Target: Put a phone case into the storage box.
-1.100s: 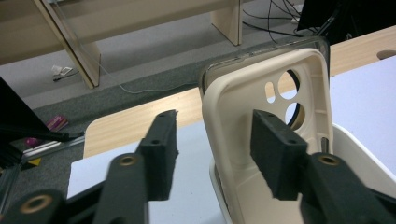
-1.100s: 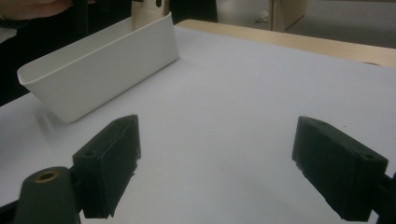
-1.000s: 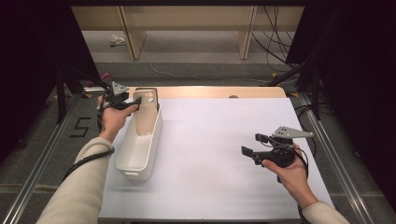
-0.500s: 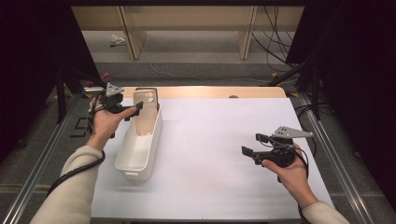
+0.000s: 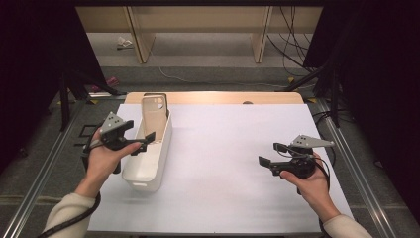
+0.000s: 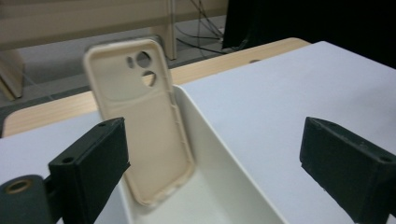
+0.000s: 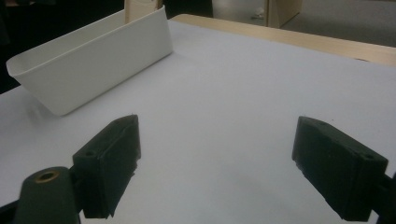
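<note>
A beige phone case (image 5: 154, 115) (image 6: 140, 121) stands upright, leaning against the far end of a long white bin (image 5: 148, 171) (image 6: 224, 158) (image 7: 93, 70) on the left of the table. My left gripper (image 5: 138, 132) (image 6: 217, 140) hovers over the bin's left rim, on the near side of the case and apart from it. Its jaws have just been opening and stand wide, with nothing between them. My right gripper (image 5: 270, 154) (image 7: 217, 140) is held low over the white sheet at the right, open and empty, pointing left toward the bin.
A white sheet (image 5: 237, 148) covers most of the table, and a wooden strip (image 5: 213, 97) shows along the far edge. Metal rails (image 5: 39, 183) run along both sides. Wooden shelf legs (image 5: 136, 34) and cables lie on the floor beyond.
My left gripper let go of the phone case and drew back toward the person, its jaws widening. The case stays leaning in the bin's far end. My right hand has not moved.
</note>
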Demonstrator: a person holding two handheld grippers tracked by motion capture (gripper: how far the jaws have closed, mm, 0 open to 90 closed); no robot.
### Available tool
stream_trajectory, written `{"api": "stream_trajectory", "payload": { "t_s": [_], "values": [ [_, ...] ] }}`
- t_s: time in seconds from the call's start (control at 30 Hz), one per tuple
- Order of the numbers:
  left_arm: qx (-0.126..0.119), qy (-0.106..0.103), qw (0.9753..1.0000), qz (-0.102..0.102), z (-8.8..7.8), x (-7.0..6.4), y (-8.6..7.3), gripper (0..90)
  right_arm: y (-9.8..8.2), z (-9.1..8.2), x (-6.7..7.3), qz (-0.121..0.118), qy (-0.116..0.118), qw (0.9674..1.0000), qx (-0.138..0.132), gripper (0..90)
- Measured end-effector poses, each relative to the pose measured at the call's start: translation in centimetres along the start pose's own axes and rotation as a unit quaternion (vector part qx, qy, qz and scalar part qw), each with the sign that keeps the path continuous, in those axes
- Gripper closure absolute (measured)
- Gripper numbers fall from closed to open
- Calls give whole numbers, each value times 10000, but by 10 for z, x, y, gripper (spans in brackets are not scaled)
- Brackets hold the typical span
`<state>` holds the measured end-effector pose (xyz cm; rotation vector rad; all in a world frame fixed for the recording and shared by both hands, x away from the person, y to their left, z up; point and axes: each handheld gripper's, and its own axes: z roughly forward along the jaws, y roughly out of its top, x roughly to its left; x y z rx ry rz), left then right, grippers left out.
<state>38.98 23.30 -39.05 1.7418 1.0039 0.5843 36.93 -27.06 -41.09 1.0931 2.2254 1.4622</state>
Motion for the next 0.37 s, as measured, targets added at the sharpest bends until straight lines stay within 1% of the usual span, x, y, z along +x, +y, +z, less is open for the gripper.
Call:
{"api": "stream_trajectory", "payload": {
  "t_s": [0.03, 0.1, 0.2, 0.27, 0.37],
  "values": [
    [-47, -20, 10000, 10, -3, -3, -3, 74, 0, -1, 0, -6, -5, 10000, -21, 162],
    [-124, -96, 9998, 117, -11, -13, -10, 78, -1, -3, -1, -34, -19, 10000, -11, 162],
    [-265, -183, 9994, 133, -21, -21, -18, 77, -2, -4, -1, -39, -17, 10000, -17, 162],
    [-332, -144, 9991, 201, -23, -24, -23, 76, -2, -4, -1, -52, 10, 10000, -23, 162],
    [-343, -129, 9990, 270, -25, -26, -27, 74, -2, -4, 0, -74, 17, 10000, -12, 162]
  ]
}}
